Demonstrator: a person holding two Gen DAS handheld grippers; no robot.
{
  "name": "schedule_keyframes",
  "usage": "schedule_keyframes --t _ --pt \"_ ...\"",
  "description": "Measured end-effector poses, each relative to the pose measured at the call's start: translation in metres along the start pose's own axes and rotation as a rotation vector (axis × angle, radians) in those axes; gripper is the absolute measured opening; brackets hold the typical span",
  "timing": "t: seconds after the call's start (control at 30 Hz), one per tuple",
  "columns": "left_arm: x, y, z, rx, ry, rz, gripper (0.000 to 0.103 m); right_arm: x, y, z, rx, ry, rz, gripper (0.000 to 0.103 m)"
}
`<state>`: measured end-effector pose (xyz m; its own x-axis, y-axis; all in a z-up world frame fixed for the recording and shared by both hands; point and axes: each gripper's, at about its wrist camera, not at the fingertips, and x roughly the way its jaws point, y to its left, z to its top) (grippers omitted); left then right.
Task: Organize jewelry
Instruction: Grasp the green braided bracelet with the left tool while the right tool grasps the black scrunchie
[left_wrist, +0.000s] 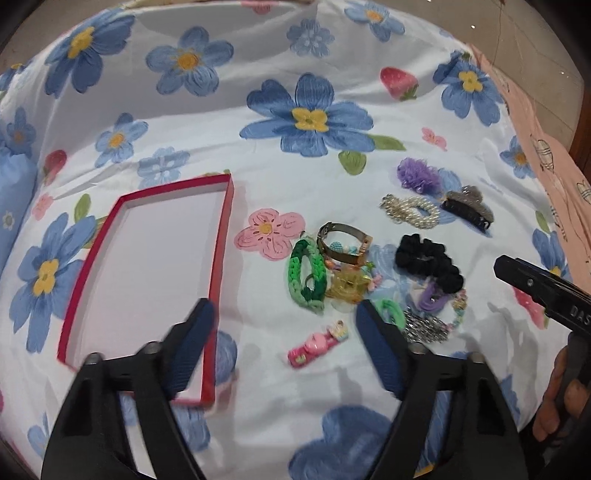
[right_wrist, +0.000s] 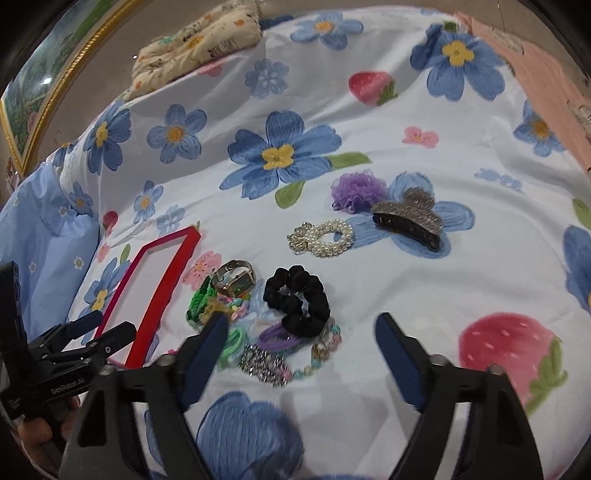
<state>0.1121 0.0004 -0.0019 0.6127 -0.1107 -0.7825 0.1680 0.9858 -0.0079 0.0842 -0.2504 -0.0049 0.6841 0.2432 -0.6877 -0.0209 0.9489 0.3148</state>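
Jewelry and hair pieces lie loose on a white bedsheet printed with blue flowers and strawberries (left_wrist: 295, 177), beside a shallow rectangular red-rimmed box with a white inside (left_wrist: 147, 273). In the left wrist view the box sits at about nine o'clock of the pile and holds nothing that shows.

The pile itself is tight: a green braided band (left_wrist: 304, 275) touches a metal-strapped wristwatch (left_wrist: 341, 243), with a translucent yellow clip (left_wrist: 345, 288) just below them. At three o'clock of the watch is a black fabric scrunchie (left_wrist: 430, 260), and under it purple hair ties (right_wrist: 279, 338), a pastel bead bracelet (right_wrist: 325, 350) and a sparkly rhinestone clip (right_wrist: 264, 363). A small pink hair clip (left_wrist: 317, 343) lies apart at six o'clock of the green band. Farther off, toward one o'clock of the pile, rest a white pearl scrunchie with a gold ornament (right_wrist: 323, 238), a glittery grey claw clip (right_wrist: 410, 219) and a purple tulle pom (right_wrist: 356, 188).

The left gripper (left_wrist: 284, 343) hangs over the sheet between box and pile, its blue-padded fingers (left_wrist: 192, 350) apart with nothing between them; the left finger overlaps the box rim in view. The right gripper (right_wrist: 299, 350) hovers at the near edge of the pile, fingers (right_wrist: 400, 362) likewise spread and empty, pressing on nothing. Each gripper shows at the edge of the other's view, with a hand (left_wrist: 561, 398) on its handle.
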Motion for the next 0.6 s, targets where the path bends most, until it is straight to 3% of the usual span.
schedule_keyframes --t 0.1,0.5,0.6 --pt "0.024 0.005 0.014 0.004 0.048 -0.039 0.066 0.022 -0.007 0.008 0.012 0.049 0.009 0.058" --pt "0.088 -0.015 0.031 0.135 0.161 -0.064 0.058 0.083 -0.010 0.020 -0.021 0.172 -0.010 0.045" --pt "0.097 -0.019 0.029 0.150 0.183 -0.074 0.049 0.091 -0.012 0.020 -0.019 0.194 -0.011 0.041"
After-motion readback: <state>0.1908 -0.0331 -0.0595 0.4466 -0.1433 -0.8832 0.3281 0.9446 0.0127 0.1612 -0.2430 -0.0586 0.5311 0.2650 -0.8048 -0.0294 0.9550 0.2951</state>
